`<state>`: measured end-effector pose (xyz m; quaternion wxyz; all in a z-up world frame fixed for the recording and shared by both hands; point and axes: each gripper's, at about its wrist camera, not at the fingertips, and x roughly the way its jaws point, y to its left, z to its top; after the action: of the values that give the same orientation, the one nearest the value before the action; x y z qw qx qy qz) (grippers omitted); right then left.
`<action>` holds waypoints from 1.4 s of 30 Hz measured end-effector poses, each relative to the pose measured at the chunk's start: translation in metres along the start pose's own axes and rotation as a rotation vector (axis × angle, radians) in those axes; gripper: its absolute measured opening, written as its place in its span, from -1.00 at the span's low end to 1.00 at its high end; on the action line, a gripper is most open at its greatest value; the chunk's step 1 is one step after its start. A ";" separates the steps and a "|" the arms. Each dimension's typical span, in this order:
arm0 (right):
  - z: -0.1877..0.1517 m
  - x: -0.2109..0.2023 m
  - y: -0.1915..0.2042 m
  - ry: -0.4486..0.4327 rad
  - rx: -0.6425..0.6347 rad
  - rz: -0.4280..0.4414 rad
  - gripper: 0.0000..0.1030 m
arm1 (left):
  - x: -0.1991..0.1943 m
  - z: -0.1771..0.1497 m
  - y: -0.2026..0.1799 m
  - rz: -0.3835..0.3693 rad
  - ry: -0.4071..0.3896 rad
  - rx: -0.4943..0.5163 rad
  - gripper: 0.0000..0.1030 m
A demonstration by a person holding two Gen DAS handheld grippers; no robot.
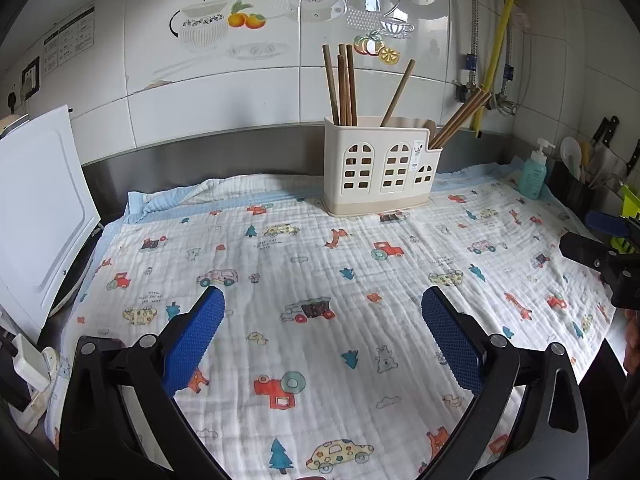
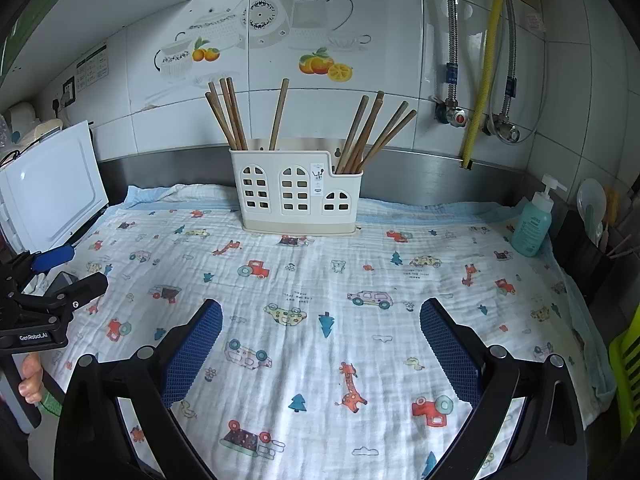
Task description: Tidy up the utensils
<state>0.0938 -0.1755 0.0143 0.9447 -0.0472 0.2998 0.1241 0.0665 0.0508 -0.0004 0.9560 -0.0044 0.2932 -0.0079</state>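
Observation:
A cream utensil holder [image 1: 380, 168] [image 2: 298, 194] with arched cut-outs stands at the back of a patterned cloth [image 1: 312, 264] [image 2: 320, 280]. Several brown wooden chopsticks [image 1: 344, 84] [image 2: 230, 114] stand in its taller left section, and several more [image 1: 460, 116] [image 2: 372, 132] lean right from its lower right section. My left gripper [image 1: 322, 308] hovers open over the cloth, well in front of the holder, nothing between its blue pads. My right gripper [image 2: 320, 320] is open too, likewise empty. Each gripper shows at the other view's edge.
A white board [image 1: 40, 208] [image 2: 52, 192] leans at the left. A teal soap pump bottle [image 1: 534, 172] [image 2: 534, 224] stands at the right, with a dark container of kitchen tools [image 2: 592, 248] and knives [image 1: 604, 136] beyond. Pipes and a yellow hose [image 2: 484, 60] run down the tiled wall.

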 end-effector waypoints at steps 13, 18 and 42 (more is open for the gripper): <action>0.000 0.001 0.001 0.002 -0.002 0.004 0.86 | 0.000 0.000 0.003 0.003 -0.002 -0.006 0.90; 0.000 0.002 0.001 0.002 -0.002 0.002 0.86 | 0.000 0.000 0.004 0.000 0.000 -0.009 0.90; -0.003 0.010 0.003 0.018 -0.006 0.009 0.86 | 0.001 -0.002 0.005 -0.003 0.000 -0.028 0.90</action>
<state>0.0991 -0.1714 0.0065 0.9413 -0.0496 0.3080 0.1286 0.0667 0.0562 -0.0024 0.9558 -0.0181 0.2934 -0.0051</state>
